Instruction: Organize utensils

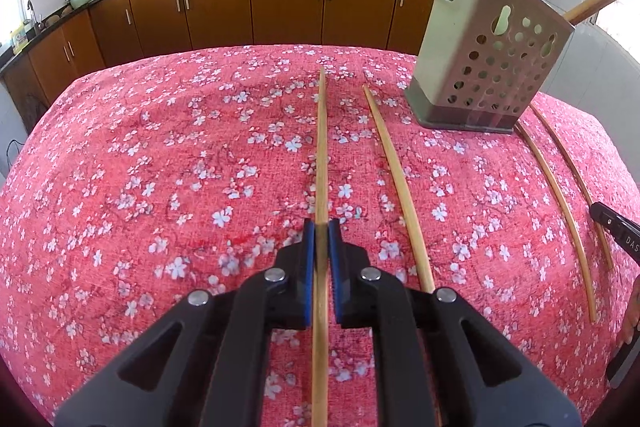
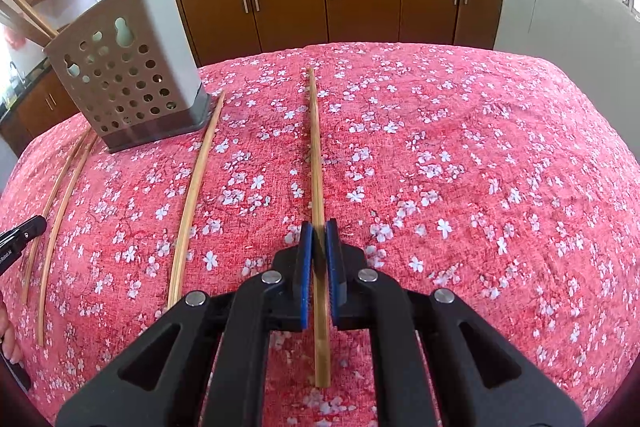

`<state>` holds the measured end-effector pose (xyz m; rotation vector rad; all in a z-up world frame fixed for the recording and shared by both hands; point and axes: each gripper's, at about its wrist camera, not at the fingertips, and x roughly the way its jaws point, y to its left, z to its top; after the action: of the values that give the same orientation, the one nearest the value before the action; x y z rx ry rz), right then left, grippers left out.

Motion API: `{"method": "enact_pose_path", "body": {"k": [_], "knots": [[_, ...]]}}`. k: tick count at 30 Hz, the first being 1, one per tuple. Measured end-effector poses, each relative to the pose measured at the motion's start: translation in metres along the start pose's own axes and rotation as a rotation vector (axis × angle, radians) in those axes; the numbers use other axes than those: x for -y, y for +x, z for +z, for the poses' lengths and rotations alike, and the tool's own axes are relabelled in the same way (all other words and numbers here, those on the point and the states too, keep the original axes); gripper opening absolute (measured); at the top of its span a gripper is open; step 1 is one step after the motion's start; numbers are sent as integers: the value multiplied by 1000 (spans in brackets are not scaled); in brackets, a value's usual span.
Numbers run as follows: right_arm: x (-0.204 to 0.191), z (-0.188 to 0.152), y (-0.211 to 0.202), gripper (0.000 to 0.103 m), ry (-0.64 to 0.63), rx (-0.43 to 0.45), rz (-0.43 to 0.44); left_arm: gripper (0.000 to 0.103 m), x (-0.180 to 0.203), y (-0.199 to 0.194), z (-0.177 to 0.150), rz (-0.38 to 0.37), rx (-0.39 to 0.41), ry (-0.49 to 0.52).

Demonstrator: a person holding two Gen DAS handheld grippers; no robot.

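Note:
Several bamboo chopsticks lie on a red floral tablecloth [image 1: 140, 167]. My left gripper [image 1: 321, 227] is shut on one chopstick [image 1: 322, 147] that points away along the cloth. A second chopstick [image 1: 394, 183] lies just right of it. My right gripper [image 2: 319, 227] is shut on another chopstick [image 2: 315, 147]. A loose chopstick [image 2: 196, 187] lies to its left. A grey perforated utensil holder [image 1: 486, 55] stands at the far right of the left wrist view; it also shows in the right wrist view [image 2: 128, 67] at far left, with chopsticks standing in it.
Two more chopsticks [image 1: 560, 203] lie right of the holder's base, also seen in the right wrist view [image 2: 60, 203]. The other gripper's tip shows at each view's edge [image 1: 616, 227] [image 2: 20, 235]. Brown kitchen cabinets [image 1: 280, 3] and a counter with woks stand beyond the table.

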<state>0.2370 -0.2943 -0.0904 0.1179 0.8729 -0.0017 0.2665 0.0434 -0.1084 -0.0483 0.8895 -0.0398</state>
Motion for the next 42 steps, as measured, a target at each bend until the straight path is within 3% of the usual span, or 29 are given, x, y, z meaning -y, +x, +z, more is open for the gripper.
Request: {"method": "enact_pose_path", "body": {"k": [42], "knots": [[-1,0,0,8,3,0,-1,11,2,0,2,-12,-3,-9]]}}
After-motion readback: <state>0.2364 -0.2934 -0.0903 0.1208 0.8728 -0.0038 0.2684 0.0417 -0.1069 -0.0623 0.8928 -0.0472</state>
